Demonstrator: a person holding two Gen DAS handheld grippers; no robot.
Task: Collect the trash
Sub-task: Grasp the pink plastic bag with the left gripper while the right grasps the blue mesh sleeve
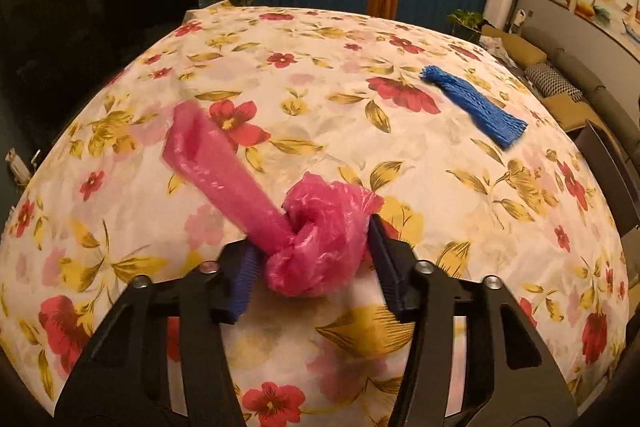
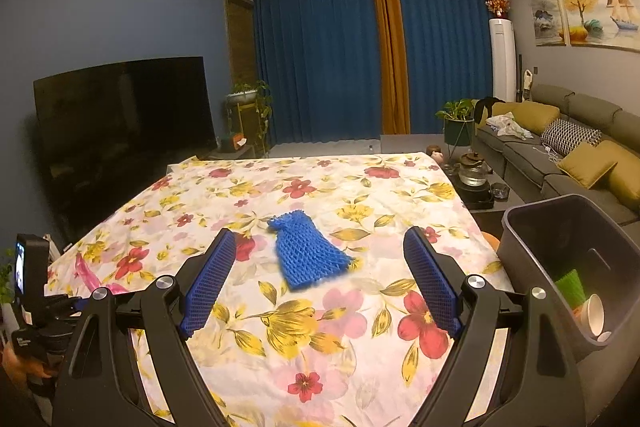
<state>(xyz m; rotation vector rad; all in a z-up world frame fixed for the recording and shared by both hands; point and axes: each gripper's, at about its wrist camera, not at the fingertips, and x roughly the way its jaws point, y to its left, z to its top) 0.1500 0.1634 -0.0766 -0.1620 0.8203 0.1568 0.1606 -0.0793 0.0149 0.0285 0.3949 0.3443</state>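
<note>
Cloth: the desk (image 1: 320, 39) carries a thin, smooth sheet printed with red, pink and mustard flowers, creased in places.

Trash on it, counted: two pieces.
- One pink plastic bag (image 1: 320, 255), a glossy crinkled film. One end is bunched into a knot-like ball and the other runs out as a flat strip toward the upper left of the left wrist view.
- One blue foam net (image 1: 474, 107), an open-mesh sleeve lying flat with a frayed, flared end, in the upper right of that view and well apart from the bag.

Left tongs (image 1: 314, 235): we see them narrowed onto the bag's bunched end, which sits in the lower centre of the frame. The two ribbed blue pads (image 1: 240, 279) touch it on either side.

Right tongs (image 2: 320, 231): spread wide and holding nothing. Their two pads (image 2: 208, 279) are blue and waffle-textured. The net (image 2: 308, 255) lies on the cloth ahead of them, centred in the gap and untouched.

Only the right wrist view shows:
- One grey plastic bin (image 2: 560, 227) with rounded corners, at the right edge beside the desk. Inside are a green ribbed piece (image 2: 570, 287) and a white paper cup (image 2: 596, 311).
- The bag's strip (image 2: 88, 275) as a small pink sliver at the left edge.

Only the left wrist view shows the grip on the bag.
</note>
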